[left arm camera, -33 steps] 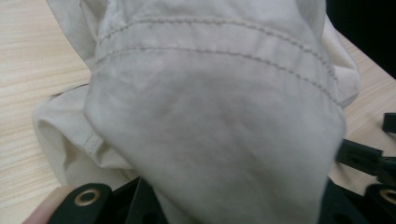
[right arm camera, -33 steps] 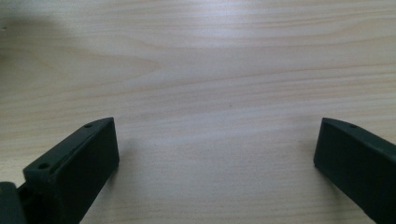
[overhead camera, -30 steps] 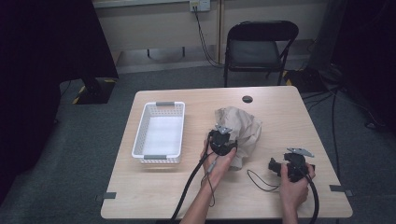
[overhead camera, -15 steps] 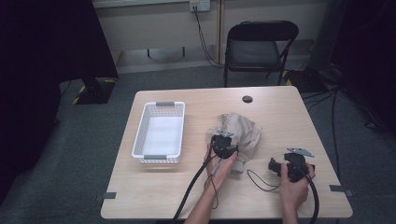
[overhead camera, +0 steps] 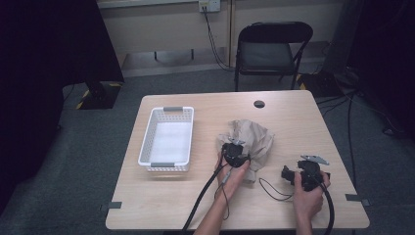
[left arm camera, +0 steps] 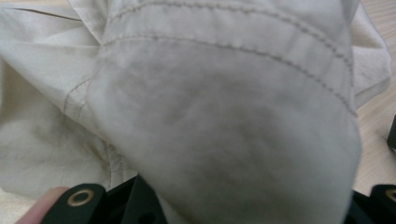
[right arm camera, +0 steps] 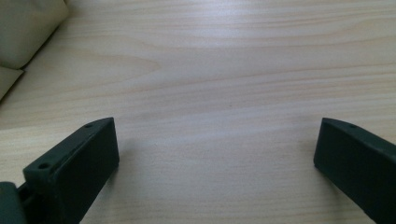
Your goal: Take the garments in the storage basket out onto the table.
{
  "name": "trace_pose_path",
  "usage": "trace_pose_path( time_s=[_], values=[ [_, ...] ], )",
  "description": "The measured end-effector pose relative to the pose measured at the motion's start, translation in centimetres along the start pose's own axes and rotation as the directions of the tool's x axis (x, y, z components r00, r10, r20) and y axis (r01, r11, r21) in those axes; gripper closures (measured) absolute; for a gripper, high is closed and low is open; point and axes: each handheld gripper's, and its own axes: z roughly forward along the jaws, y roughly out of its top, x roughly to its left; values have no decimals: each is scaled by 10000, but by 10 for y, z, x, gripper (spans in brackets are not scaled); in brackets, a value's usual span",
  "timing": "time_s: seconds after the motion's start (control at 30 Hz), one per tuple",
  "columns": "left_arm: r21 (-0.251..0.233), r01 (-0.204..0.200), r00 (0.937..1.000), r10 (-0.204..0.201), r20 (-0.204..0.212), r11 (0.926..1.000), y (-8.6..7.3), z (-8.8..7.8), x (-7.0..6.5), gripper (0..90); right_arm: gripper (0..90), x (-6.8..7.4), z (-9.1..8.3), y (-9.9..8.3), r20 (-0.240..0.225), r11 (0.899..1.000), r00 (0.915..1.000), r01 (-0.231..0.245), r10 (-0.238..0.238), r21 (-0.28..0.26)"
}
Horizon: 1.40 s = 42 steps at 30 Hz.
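L hand [overhead camera: 234,172] reaches fwd; left gripper [overhead camera: 235,153] sits against crumpled beige stitched cloth [overhead camera: 254,139] mid-worktop, fabric draped over jaws, can't tell how wide. R hand [overhead camera: 307,196] low near edge; right gripper [right arm camera: 217,158] spread wide w/ nothing between, over light wood worktop [overhead camera: 293,117]. White perforated plastic basket [overhead camera: 166,138] well left.

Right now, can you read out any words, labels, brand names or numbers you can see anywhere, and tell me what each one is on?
None: no readable text anywhere in these views.
The beige cloth shows stitched seams but no tag or print.
The white basket, the wooden table and the right gripper carry no visible label.
The wall outlet is too small to tell.
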Motion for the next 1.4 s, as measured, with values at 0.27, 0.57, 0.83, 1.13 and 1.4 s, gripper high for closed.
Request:
trace_pose_path(
  time_s=[0.27,0.57,0.83,1.13,1.4],
  values=[
    [-20,-191,9998,191,66,9998,-1,0,-2,610,0,0,0,0,-1,10000,10000,-1,1,1],
    [-122,-179,9995,176,-275,9998,0,2,-3,324,0,0,0,0,0,10000,10000,2,-2,1],
    [-244,-127,9991,117,-404,9996,0,4,-3,121,0,0,0,0,0,10000,10000,1,-1,1],
    [-244,-137,9993,128,-361,9996,3,-1,0,57,0,0,0,0,-1,10000,10000,0,0,2],
    [-261,-186,9998,183,-102,9995,3,-5,1,57,0,0,0,0,1,10000,10000,4,-4,0]
  ],
)
